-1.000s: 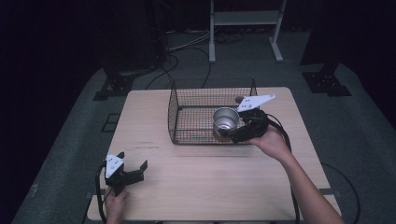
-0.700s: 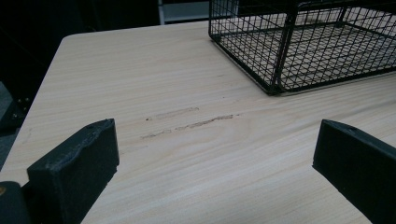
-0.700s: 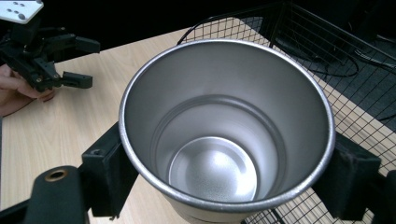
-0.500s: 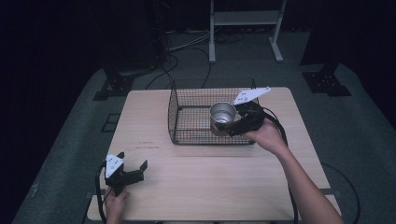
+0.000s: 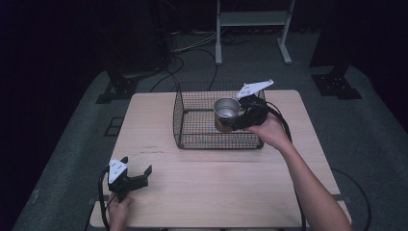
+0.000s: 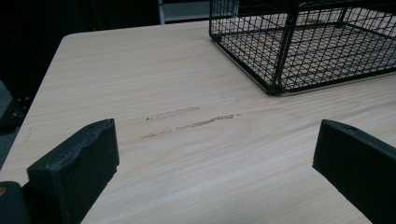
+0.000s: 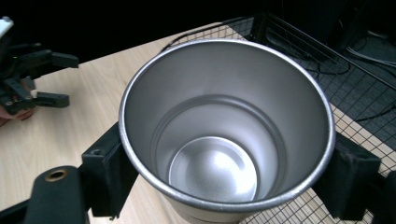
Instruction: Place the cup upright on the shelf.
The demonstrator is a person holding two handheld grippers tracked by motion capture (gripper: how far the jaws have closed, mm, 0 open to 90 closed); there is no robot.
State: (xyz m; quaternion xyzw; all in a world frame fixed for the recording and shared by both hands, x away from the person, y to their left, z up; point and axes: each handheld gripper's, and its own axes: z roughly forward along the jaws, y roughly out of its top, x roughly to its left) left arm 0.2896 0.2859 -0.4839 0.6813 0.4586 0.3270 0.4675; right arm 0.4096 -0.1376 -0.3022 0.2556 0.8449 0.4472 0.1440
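An empty steel cup (image 5: 227,109) (image 7: 219,140) hangs above the right part of a black wire basket (image 5: 197,126), mouth upward. My right gripper (image 5: 236,118) is shut on the cup, one jaw on each side of its wall. In the right gripper view the cup's shiny inside is bare, with the basket's mesh (image 7: 359,93) beneath and behind it. My left gripper (image 5: 137,175) rests open near the table's front left corner, its jaws spread wide over bare wood (image 6: 210,154). The basket's near corner (image 6: 280,51) stands ahead of those jaws.
A light wooden table (image 5: 211,192) carries the basket at its back middle. Faint scuff marks (image 6: 191,122) cross the wood in front of the left gripper. A white metal stand (image 5: 252,24) and cables (image 5: 192,48) lie on the dark floor behind the table.
My right gripper has lifted the steel cup up and a little toward the back over the basket. The left gripper has stayed where it was.
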